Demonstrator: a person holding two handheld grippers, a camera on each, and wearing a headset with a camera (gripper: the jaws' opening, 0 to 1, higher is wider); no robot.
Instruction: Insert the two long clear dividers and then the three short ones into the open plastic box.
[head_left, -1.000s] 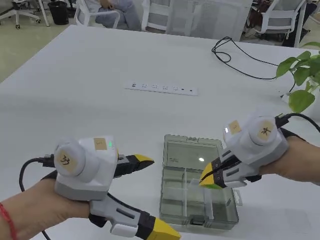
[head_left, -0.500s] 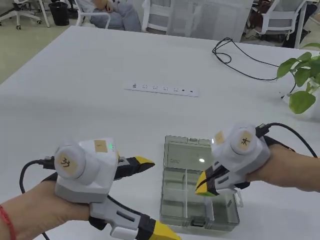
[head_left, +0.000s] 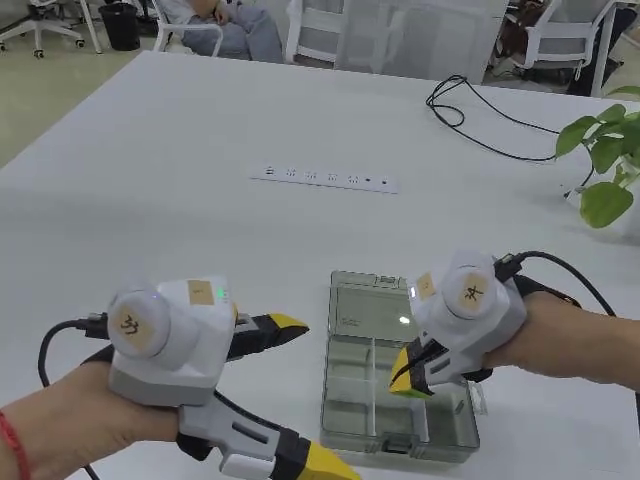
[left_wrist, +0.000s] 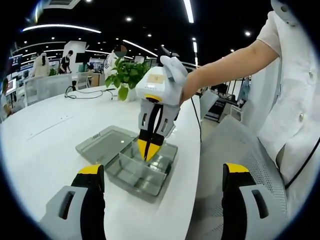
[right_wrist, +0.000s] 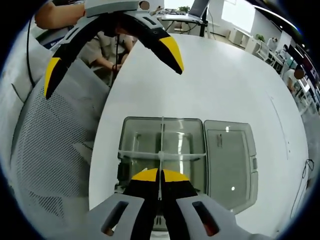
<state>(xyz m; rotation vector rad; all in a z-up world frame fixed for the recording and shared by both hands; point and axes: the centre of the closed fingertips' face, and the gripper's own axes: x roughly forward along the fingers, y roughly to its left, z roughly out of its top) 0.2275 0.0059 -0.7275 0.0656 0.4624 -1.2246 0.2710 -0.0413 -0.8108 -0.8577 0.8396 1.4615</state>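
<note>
Hand-held gripper (right_wrist: 160, 173) apparently tight on divider (right_wrist: 162, 142)

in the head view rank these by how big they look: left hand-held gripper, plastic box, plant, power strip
1. left hand-held gripper, nearest the camera
2. plastic box
3. plant and power strip: unsure, the frame edge cuts the plant off

right gripper (head_left: 406, 374) shifted left, further over box (head_left: 345, 402)

Bright, even overhead light; fisheye-warped edges.
</note>
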